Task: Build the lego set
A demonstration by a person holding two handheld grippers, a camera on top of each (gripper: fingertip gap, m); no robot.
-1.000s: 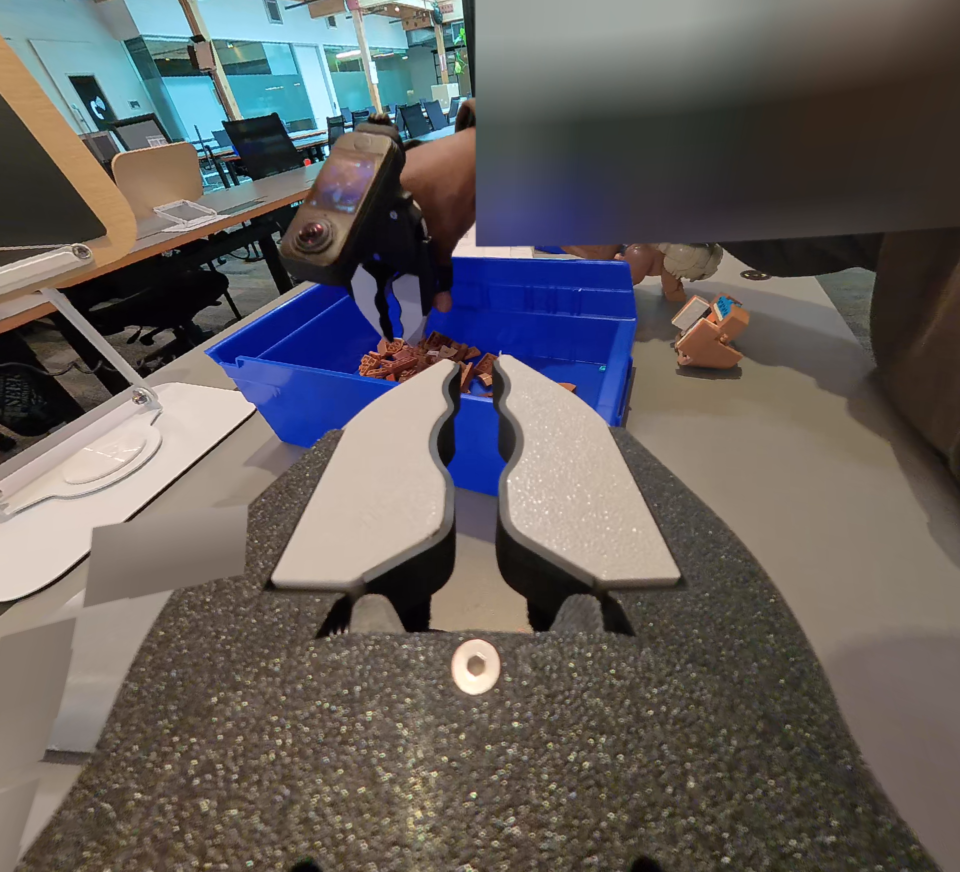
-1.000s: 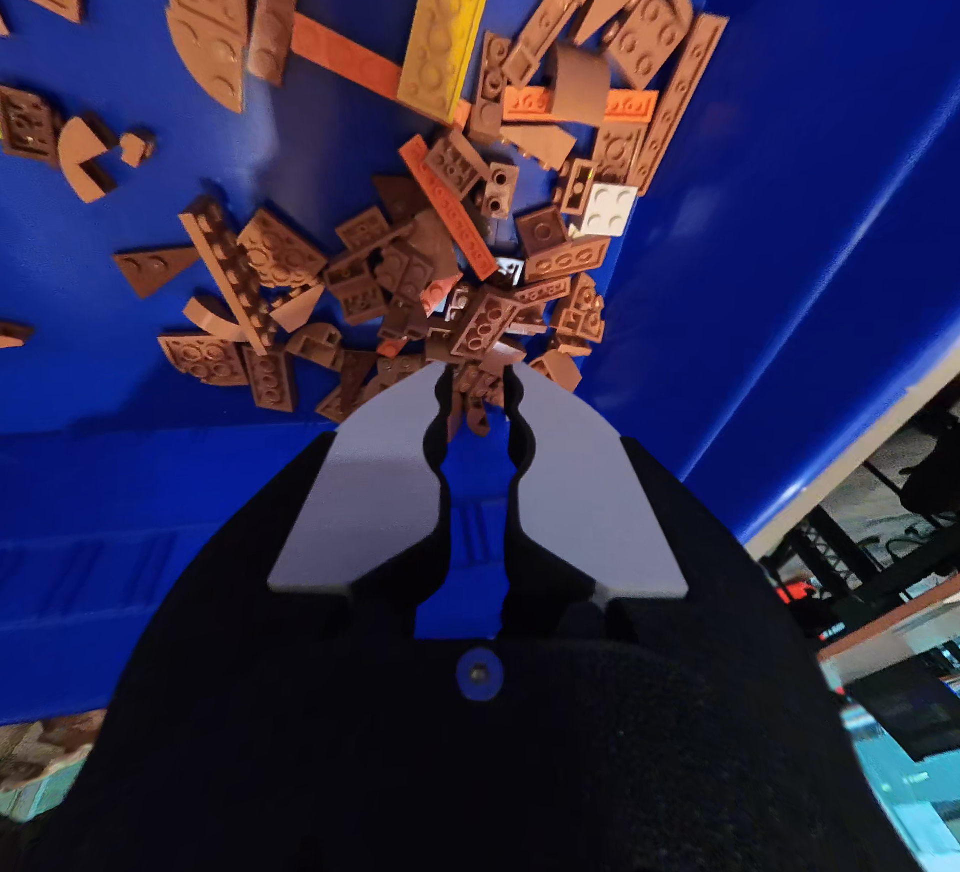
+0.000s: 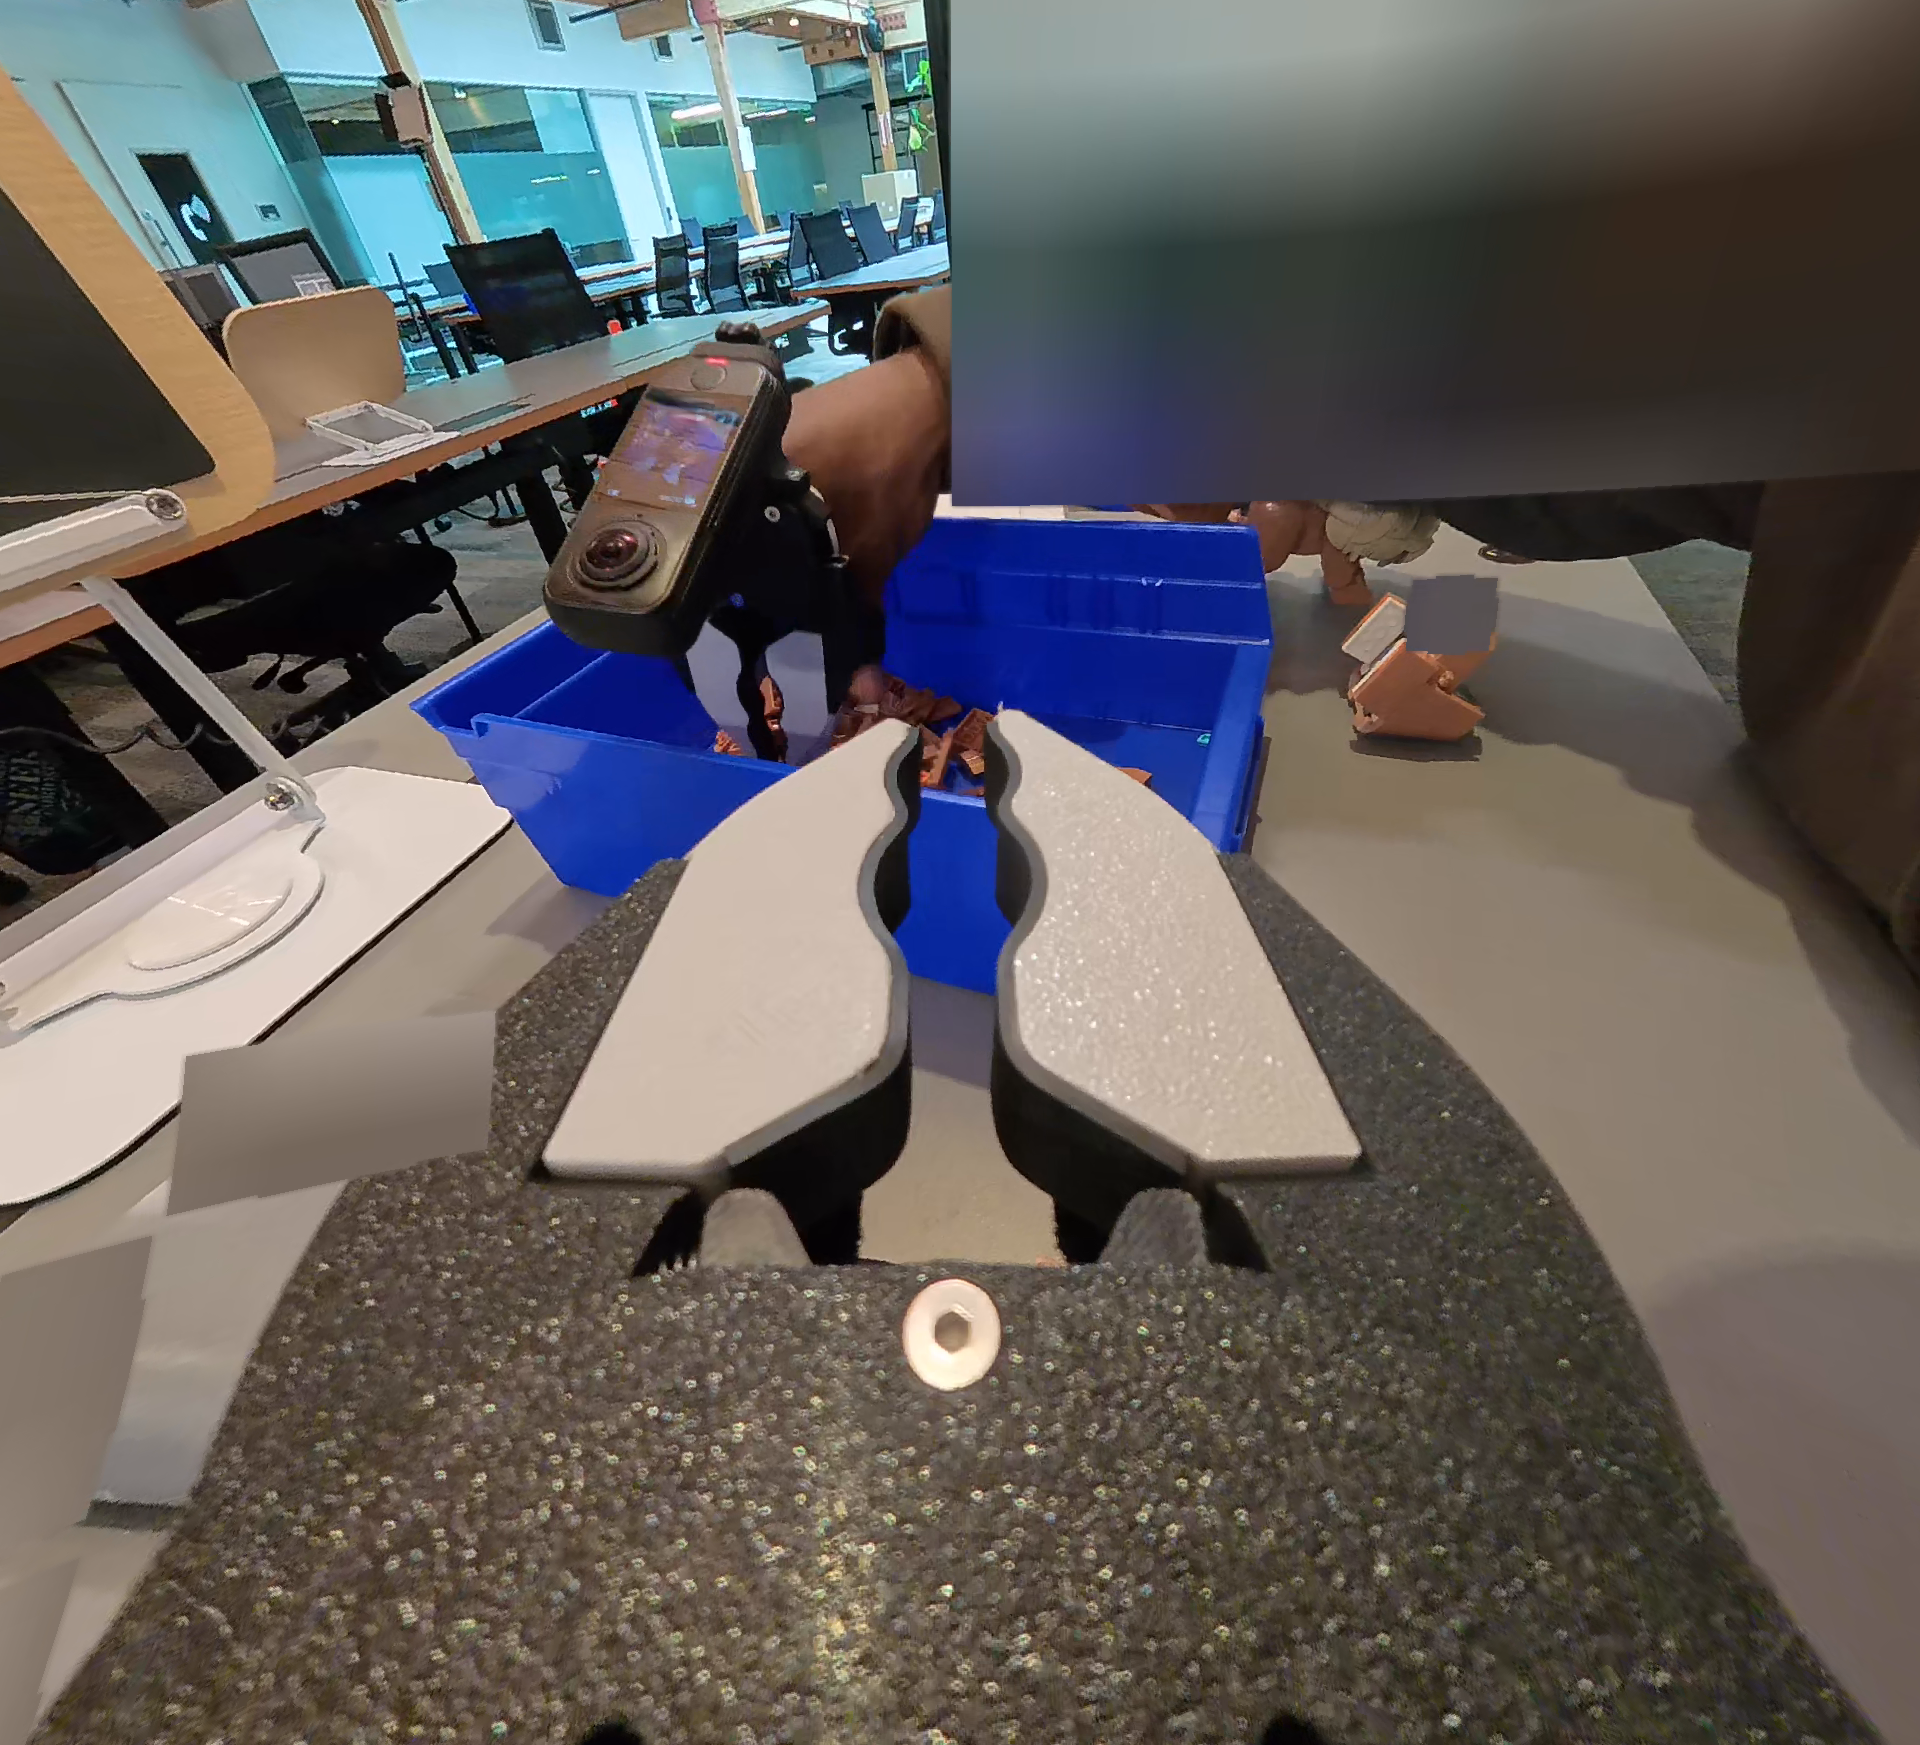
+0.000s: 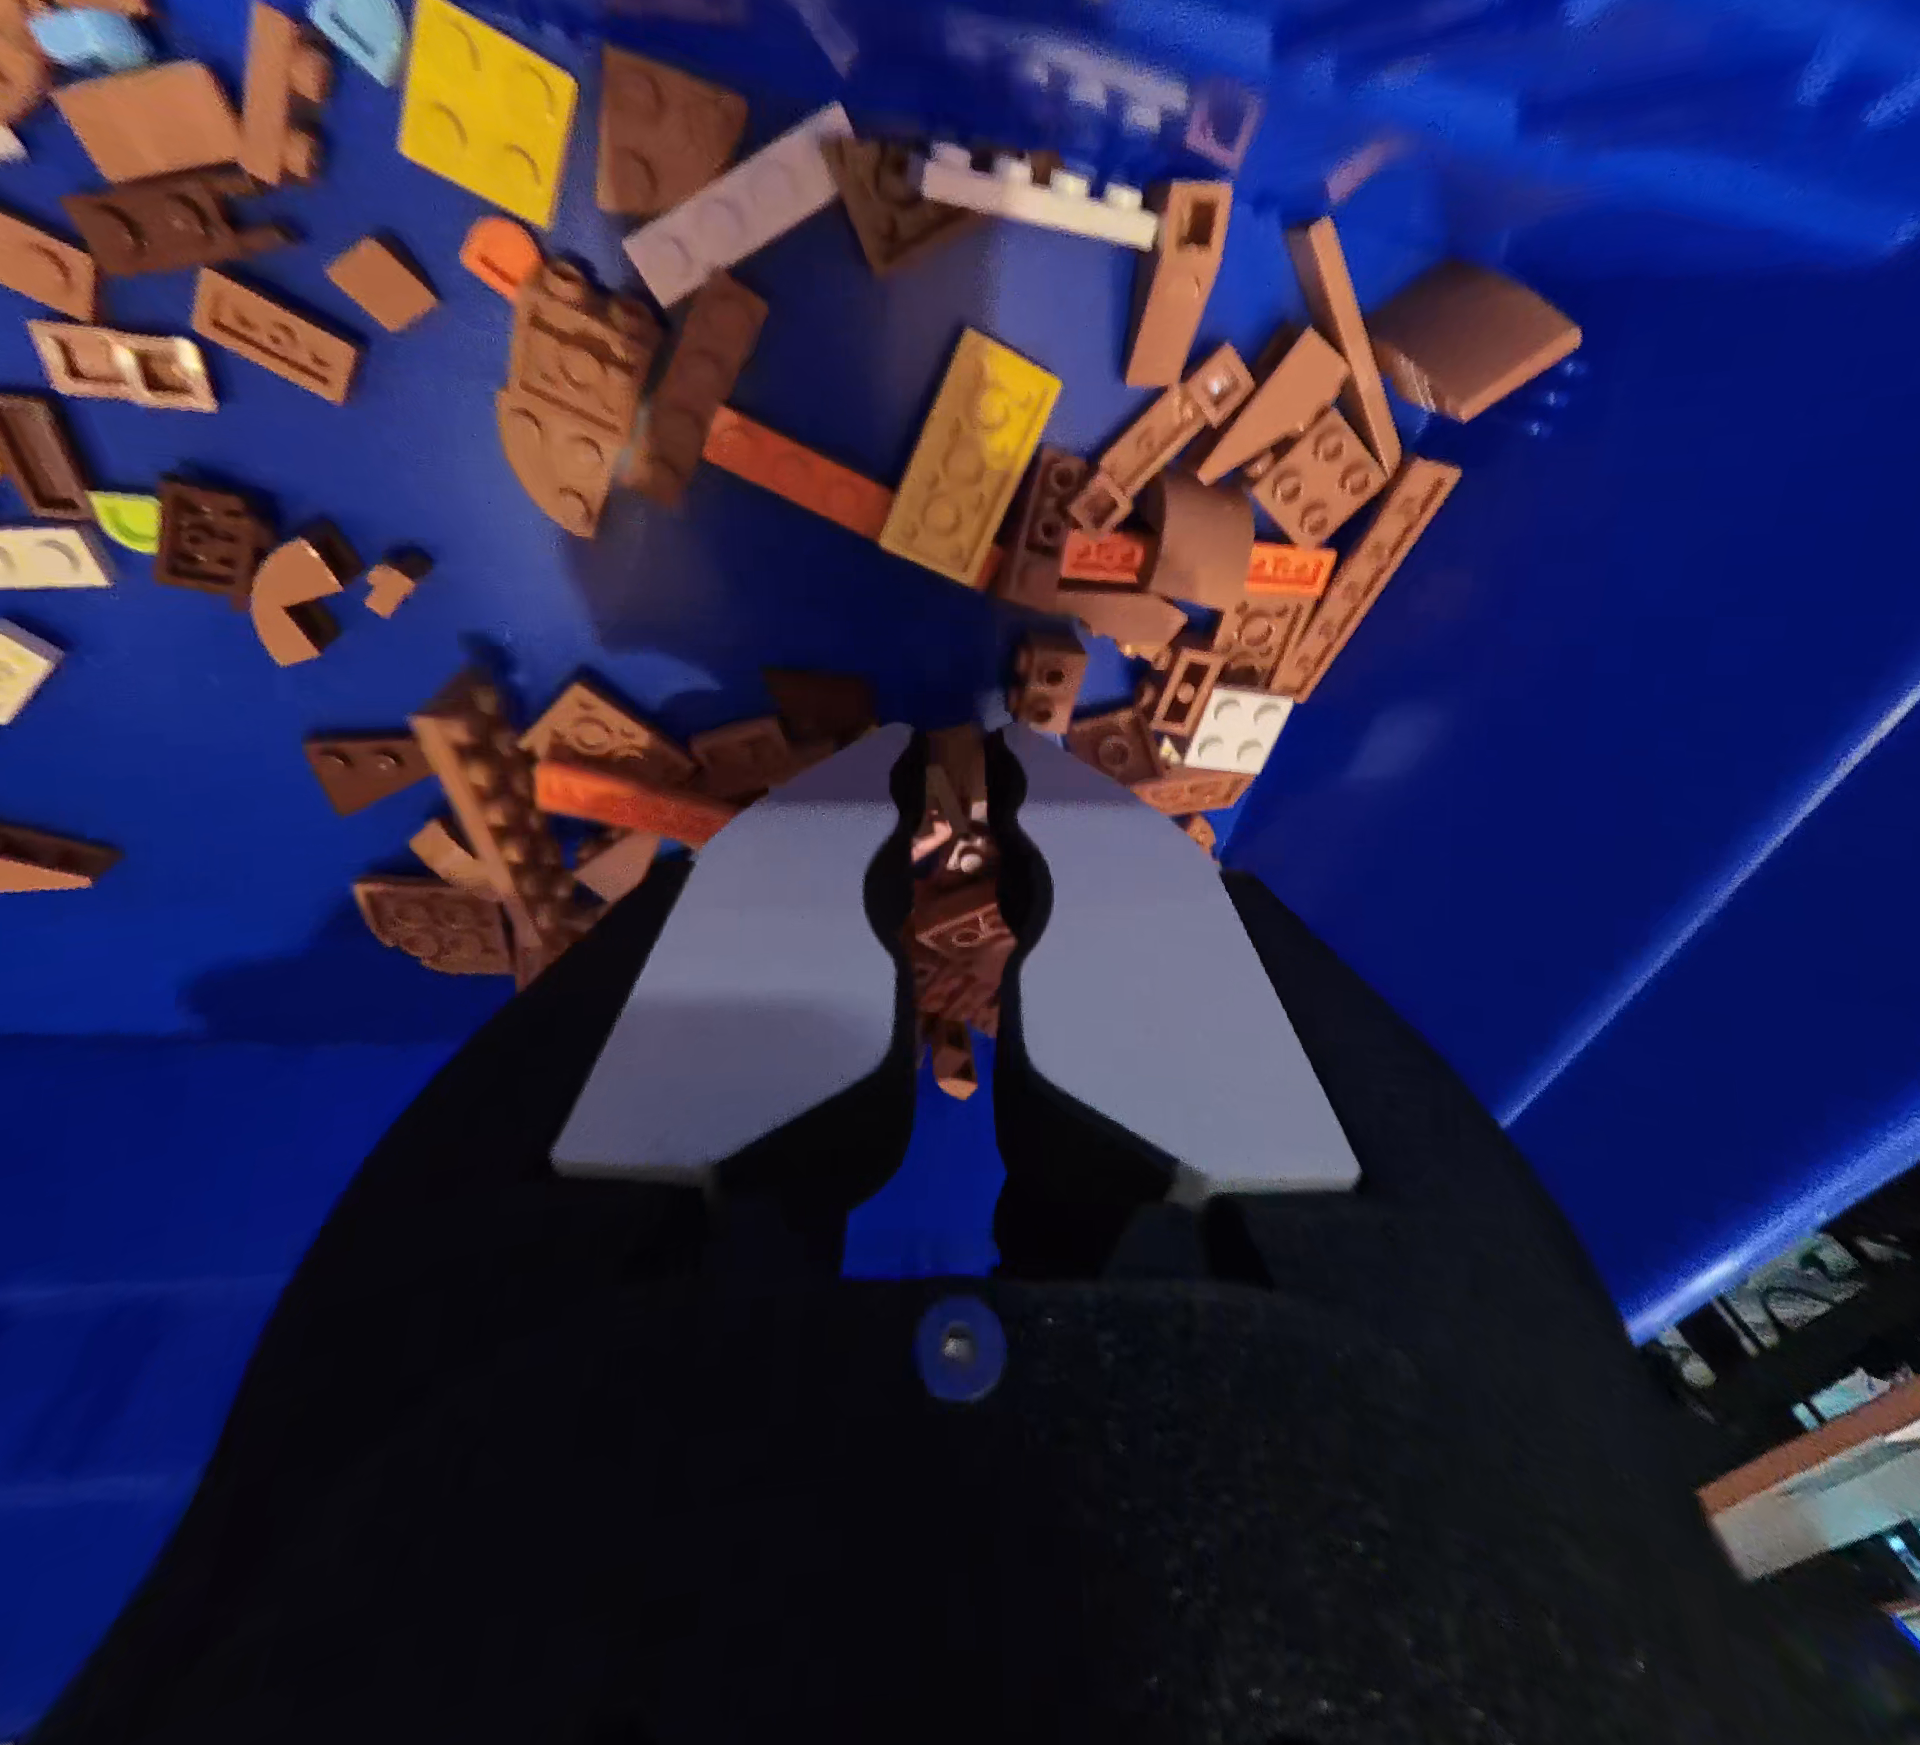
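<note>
My left tool [image 3: 951, 739] hovers low over the grey tabletop [image 3: 1507, 1020], its fingers parted by a narrow gap with nothing between them. Just past its tips, at 12 o'clock, sits the blue bin [image 3: 1039, 864] holding the lego pieces [image 3: 914, 719]. At 11 o'clock my right tool [image 3: 779, 708] dips into that bin, its camera pointing back at me. Farther out at 2 o'clock a partly built brown lego model [image 3: 1408, 698] rests on the tabletop beside the bin.

On my right wrist view, the right tool [image 4: 958, 745] has its fingers drawn close around a clump of dark brown pieces [image 4: 956, 926]; I cannot tell whether they are truly clamped. Beyond the tips, brown, orange, white and yellow plates [image 4: 971, 448] lie scattered on the bin floor [image 4: 831, 656].
</note>
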